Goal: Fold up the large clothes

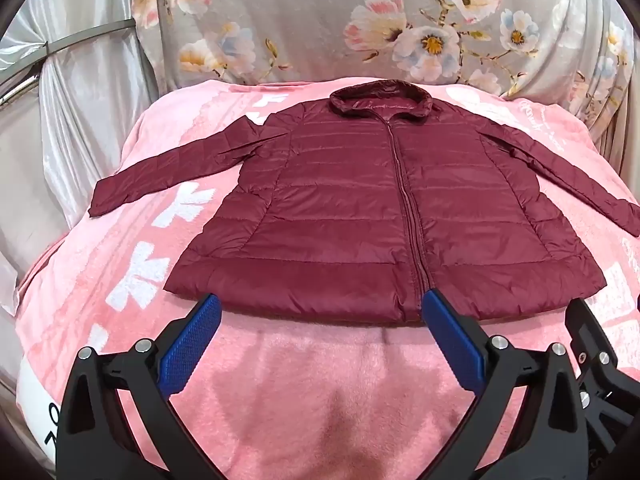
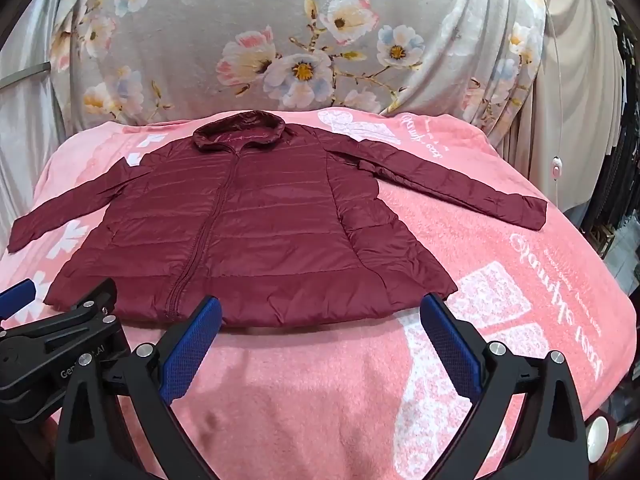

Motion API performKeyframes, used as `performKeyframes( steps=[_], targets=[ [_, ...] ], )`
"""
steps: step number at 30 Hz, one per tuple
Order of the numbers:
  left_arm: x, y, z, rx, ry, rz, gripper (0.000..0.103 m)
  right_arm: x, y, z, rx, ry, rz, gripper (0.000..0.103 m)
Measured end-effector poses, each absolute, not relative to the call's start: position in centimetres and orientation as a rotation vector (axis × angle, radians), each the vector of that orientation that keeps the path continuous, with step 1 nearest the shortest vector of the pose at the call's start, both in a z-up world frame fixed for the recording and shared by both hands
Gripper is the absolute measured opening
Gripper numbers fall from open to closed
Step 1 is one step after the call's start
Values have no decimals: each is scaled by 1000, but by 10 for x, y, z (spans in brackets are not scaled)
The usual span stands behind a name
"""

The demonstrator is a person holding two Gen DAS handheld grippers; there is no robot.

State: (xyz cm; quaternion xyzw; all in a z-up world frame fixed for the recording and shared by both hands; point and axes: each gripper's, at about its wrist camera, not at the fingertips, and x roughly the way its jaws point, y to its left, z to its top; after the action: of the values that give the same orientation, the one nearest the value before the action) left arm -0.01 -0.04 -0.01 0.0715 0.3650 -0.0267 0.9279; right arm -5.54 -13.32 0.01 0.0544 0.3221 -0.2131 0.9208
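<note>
A grey drape printed with pink, white and blue flowers (image 1: 320, 32) hangs behind everything. In front of it lies the work surface, covered by a fleecy pink blanket with white lettering and patterns (image 2: 500, 280); whether a bed or a table lies under it cannot be told.

Spread flat on the blanket is the dark red quilted puffer jacket (image 1: 352, 216), front side up and zipped closed, its collar (image 1: 380, 100) at the far end and its hem nearest the cameras. Both sleeves lie stretched out to the sides: the left sleeve (image 1: 168, 168) angles out over the white pattern, and the right sleeve (image 2: 452, 176) reaches toward the blanket's far right edge.

The left tool (image 1: 320, 312), black with blue ridged pads, hovers just short of the hem near the zip, spread as wide as it goes and holding nothing. The right tool (image 2: 320, 312) hovers in the same way before the hem's right half, also fully spread and empty.

As for progress, no fold shows anywhere, so the jacket appears only laid out and smoothed. The sleeves must probably be brought in over the body, then the body doubled up, so nearly all the folding remains.
</note>
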Motion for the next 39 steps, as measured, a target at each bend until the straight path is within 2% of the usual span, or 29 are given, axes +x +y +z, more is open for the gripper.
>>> performKeyframes(
  steps=[39],
  targets=[
    [-17, 8, 16, 134, 704, -42, 98, -71, -129, 8, 123, 642, -428, 98]
  ],
)
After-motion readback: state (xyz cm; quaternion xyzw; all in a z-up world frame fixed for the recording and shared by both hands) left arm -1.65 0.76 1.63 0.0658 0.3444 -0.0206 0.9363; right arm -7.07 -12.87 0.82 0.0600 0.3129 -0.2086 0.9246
